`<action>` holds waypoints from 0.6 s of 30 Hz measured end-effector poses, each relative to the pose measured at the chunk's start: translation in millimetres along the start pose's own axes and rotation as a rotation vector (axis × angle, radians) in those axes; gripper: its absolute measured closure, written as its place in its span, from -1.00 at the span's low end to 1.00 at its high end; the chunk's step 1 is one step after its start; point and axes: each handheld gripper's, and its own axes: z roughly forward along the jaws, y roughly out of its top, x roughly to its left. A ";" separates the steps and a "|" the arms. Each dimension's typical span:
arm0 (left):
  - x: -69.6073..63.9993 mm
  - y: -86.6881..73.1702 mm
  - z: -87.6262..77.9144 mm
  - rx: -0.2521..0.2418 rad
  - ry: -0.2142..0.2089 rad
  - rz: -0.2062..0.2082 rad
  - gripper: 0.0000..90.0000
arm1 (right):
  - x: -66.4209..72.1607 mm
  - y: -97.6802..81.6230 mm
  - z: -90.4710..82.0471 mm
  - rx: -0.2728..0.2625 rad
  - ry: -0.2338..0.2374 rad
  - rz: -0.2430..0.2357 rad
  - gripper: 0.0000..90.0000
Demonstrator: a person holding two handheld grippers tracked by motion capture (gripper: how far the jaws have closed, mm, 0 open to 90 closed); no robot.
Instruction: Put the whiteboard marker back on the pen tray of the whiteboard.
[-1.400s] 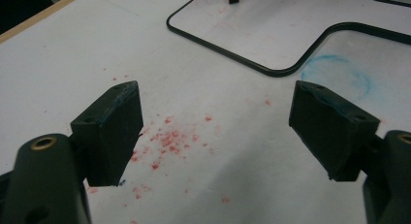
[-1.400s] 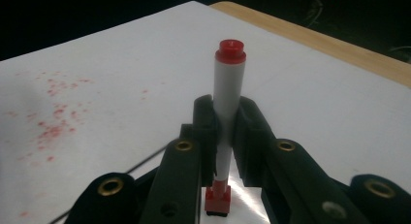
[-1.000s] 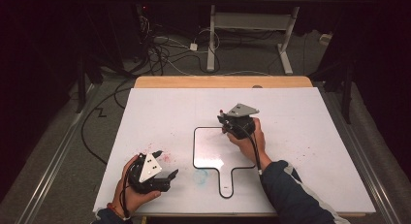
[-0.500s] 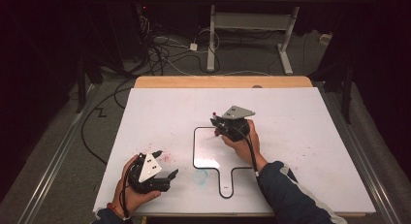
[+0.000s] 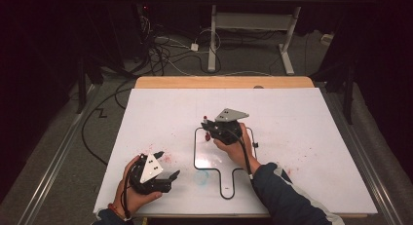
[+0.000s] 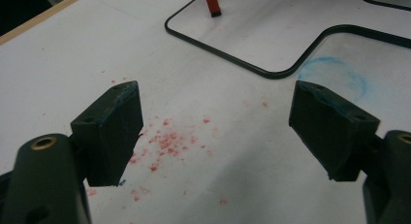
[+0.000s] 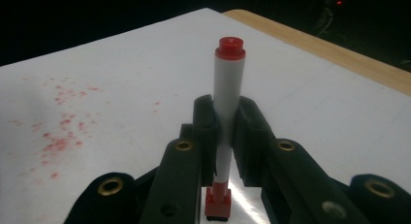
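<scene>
- Right tool (image 5: 208,129) pinches the marker (image 7: 228,83); keep it upright and press lightly along the black outline (image 5: 197,159).
- Left tool (image 5: 163,167), spread, stays resting on the bench (image 5: 316,118).

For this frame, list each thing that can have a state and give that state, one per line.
Right gripper: shut on the marker, over the black outline.
Marker: clamped between the fingers, red tip down at the whiteboard.
Left gripper: open, nothing between its fingers, low over the board.
Whiteboard: flat on the table, speckled with red marks and a faint blue smudge.
Black outline: drawn on the board, closed loop.
</scene>
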 end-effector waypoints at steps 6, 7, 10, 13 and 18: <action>-0.1 -0.3 -0.3 0.001 -0.001 0.002 -0.58 | 5.3 3.2 0.1 0.025 0.006 -0.039 0.81; -0.2 -0.3 -0.4 0.000 -0.002 0.001 -0.58 | 2.2 3.4 -0.9 0.032 -0.022 -0.049 0.81; -0.4 -0.1 -0.1 0.001 -0.003 0.003 -0.58 | -13.1 2.7 -4.7 0.049 -0.108 -0.056 0.81; 0.1 0.3 0.6 -0.002 0.002 0.013 -0.58 | -25.6 0.6 -8.4 0.044 -0.127 -0.016 0.81; 0.0 0.4 1.5 0.002 0.000 0.011 -0.58 | -6.4 -1.9 -7.1 0.016 -0.016 -0.007 0.81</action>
